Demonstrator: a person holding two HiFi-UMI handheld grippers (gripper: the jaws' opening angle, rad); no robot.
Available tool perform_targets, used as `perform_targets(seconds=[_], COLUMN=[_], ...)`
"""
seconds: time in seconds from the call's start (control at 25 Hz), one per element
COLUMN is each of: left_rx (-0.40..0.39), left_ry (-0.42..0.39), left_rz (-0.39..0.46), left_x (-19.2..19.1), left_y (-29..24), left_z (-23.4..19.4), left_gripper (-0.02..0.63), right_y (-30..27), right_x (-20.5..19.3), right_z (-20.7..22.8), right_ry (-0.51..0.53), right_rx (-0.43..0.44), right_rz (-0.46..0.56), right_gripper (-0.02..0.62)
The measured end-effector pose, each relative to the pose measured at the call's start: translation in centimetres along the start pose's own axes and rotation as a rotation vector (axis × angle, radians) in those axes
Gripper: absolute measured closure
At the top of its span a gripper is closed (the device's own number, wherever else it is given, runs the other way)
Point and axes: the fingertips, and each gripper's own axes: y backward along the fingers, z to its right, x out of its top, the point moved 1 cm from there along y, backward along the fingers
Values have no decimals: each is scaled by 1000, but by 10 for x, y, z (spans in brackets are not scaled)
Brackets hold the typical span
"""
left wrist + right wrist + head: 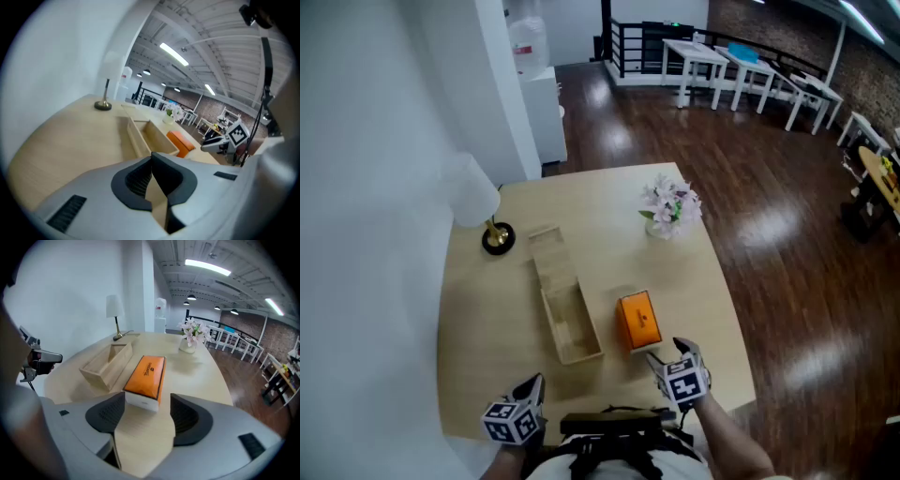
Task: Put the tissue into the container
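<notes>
Tissue pack (146, 376): an oblong soft pack with a glossy orange top and white sides. It lies flat on the table (487, 309), alongside the container (567, 305) on its right, with a narrow gap between them.

Right gripper (149, 414): the jaws stand wide. The pack's near white end sits at their mouth, with clearance from the dark ribbed pads on both sides.

Left gripper (151, 161): the jaw tips are closed together with nothing between them. It is over the table's near edge, well apart from the pack.

Container: a long, open-topped box of pale plain wood.

Table: light wood grain with rounded corners.

Beyond: a lamp (473, 192) with a white shade, and a vase of pale flowers (670, 208).
</notes>
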Motion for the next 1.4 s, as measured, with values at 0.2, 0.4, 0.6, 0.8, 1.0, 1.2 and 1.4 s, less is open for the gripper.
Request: perform_targets(seconds=[0.2,0.4,0.6,0.8,1.0,1.2,1.4], left_rx=[-79,-146,-160,-160,-168,-170,-178], left_ry=[53,75,74,1,-30,-44,-44], left_rz=[120,168,160,123,100,75,79], left_x=[51,73,73,67,62,55,55], left_y=[1,4,7,3,-1,-4,-4], left_z=[13,26,30,36,44,49,52], left_gripper=[604,547,529,529,529,529,529], right_y=[-22,-51,-74,-97,-110,-116,-112], right_x=[25,36,40,28,18,15,19], right_z=[1,2,-7,-8,-10,-11,2], right_ry=[-62,-78,-77,-86,-150,-161,-143], right_rx=[49,26,18,-4,16,50,18], right_rz=[12,-17,-44,-113,-154,-156,-126], right_gripper=[198,169,149,149,149,149,176])
